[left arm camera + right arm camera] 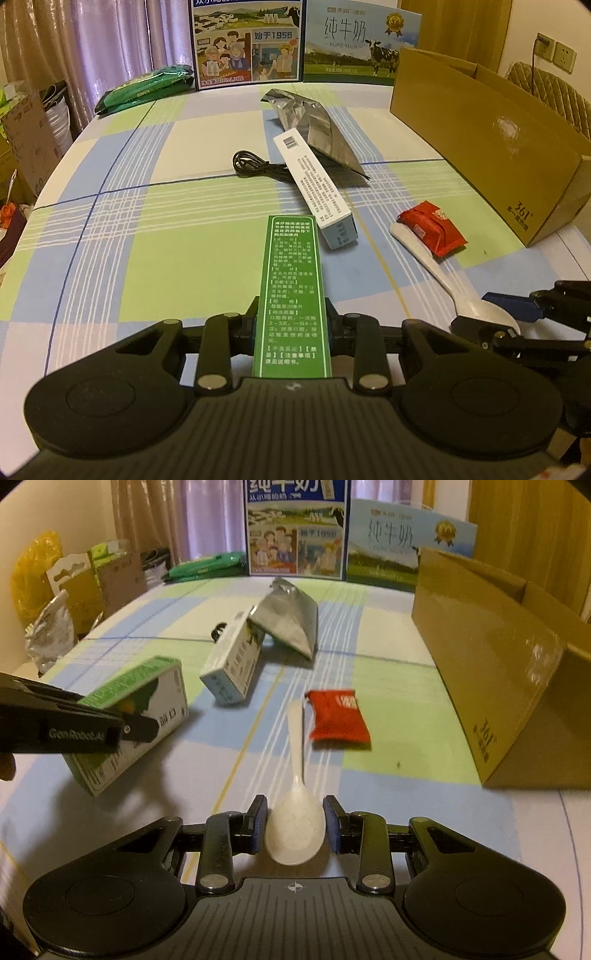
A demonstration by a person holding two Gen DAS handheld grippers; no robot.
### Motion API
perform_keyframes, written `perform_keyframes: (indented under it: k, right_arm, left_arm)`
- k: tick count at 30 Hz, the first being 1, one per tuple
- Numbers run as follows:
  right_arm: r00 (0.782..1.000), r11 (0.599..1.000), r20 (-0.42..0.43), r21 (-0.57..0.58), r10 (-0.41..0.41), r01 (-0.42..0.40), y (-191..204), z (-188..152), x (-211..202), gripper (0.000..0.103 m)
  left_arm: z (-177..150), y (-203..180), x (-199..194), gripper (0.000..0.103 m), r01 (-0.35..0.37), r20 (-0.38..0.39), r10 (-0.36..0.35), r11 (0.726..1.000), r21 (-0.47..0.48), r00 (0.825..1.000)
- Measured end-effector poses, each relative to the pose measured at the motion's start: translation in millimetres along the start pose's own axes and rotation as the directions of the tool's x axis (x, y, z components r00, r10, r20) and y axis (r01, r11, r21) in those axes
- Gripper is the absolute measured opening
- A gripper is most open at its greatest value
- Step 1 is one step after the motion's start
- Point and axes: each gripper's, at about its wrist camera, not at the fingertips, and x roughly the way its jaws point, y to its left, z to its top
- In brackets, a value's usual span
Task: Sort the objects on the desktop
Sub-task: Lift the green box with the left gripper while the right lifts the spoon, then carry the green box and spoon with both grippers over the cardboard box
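Note:
A long green box [291,291] with white print is clamped between the pads of my left gripper [293,314]. In the right wrist view the same green box [147,686] hangs tilted above the table, held by the left gripper [140,725]. A white plastic spoon [295,823] lies on the checked tablecloth [388,672]. My right gripper [295,812] is shut on its bowl, and the handle points away beside a red packet [336,716]. The right gripper [517,310] also shows in the left wrist view, at the spoon [454,280].
A white box [314,184] leans on a silver foil pouch [317,129], with a black cable [255,166] to the left. An open cardboard box [498,147] stands on the right. Milk cartons [247,40] and a green pack [147,86] line the far edge.

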Motion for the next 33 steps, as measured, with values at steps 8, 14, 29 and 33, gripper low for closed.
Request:
perform_keyframes:
  k: [8,14,29,33]
  right_arm:
    - [1.0,1.0,0.004,-0.01,-0.016,0.017,0.0,-4.6,-2.6,0.038]
    - [1.0,1.0,-0.003,0.008,-0.015,0.015,-0.9,-5.1,-3.4,0.038]
    - [0.993,1.0,0.119,0.009,-0.001,-0.001,1.1,4.6,-25.9,0.03]
    - [0.991,1.0,0.133,0.017,0.008,-0.01,1.6,10.6,-30.1,0.03]
  left_arm:
    - [-0.3,1.3,1.9,0.025,0.006,-0.005,-0.006,1.0,-0.007,1.0]
    - [-0.3,1.3,2.2,0.025,0.005,-0.004,-0.005,1.0,-0.008,1.0]
    - [4.5,2.1,-11.4,0.025,0.003,0.04,-0.002,1.0,-0.029,0.999]
    - [8.7,-0.8,-19.6,0.025,-0.001,0.056,0.003,1.0,-0.025,0.998]
